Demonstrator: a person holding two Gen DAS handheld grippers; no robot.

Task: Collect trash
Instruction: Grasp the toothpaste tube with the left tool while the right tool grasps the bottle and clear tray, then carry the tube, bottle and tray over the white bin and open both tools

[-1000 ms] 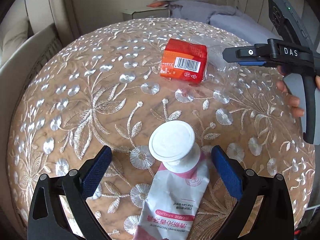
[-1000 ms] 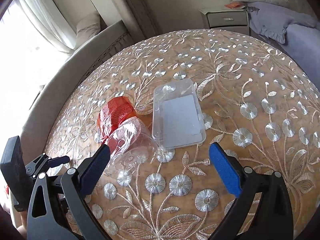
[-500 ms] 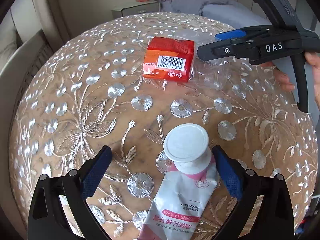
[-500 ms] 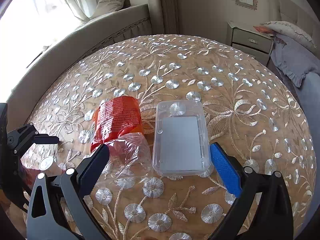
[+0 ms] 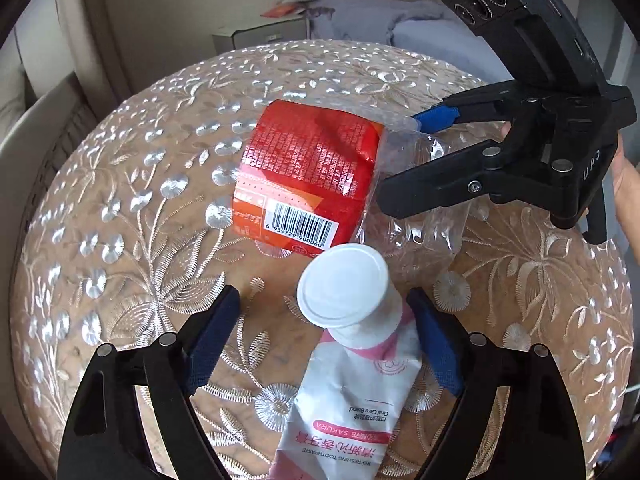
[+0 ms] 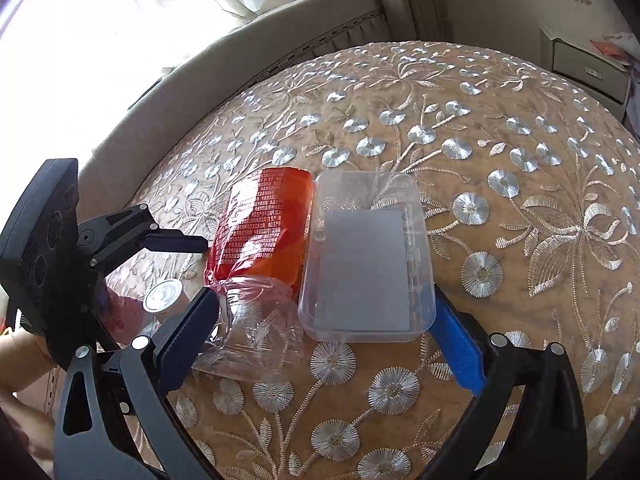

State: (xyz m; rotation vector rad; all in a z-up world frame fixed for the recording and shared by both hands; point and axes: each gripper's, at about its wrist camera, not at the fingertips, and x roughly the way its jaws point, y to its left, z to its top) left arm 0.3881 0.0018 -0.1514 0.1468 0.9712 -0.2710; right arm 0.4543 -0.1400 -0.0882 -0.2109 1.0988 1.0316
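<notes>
A pink-and-white toothpaste tube with a white cap lies between the fingers of my open left gripper. Its cap also shows in the right wrist view. Just beyond it lies a red wrapper with a barcode and a clear plastic tail. In the right wrist view the wrapper lies beside a clear plastic tray. My open right gripper straddles the tray's near end and the clear tail. It also shows in the left wrist view.
Everything lies on a round table under a beige cloth with silver embroidered flowers. A curved beige sofa runs behind the table. A bedside cabinet and a bed with grey bedding stand beyond.
Both grippers have moved in toward the red wrapper. The right gripper now reaches around the tray and the clear tail. The toothpaste tube stays between the left fingers.
</notes>
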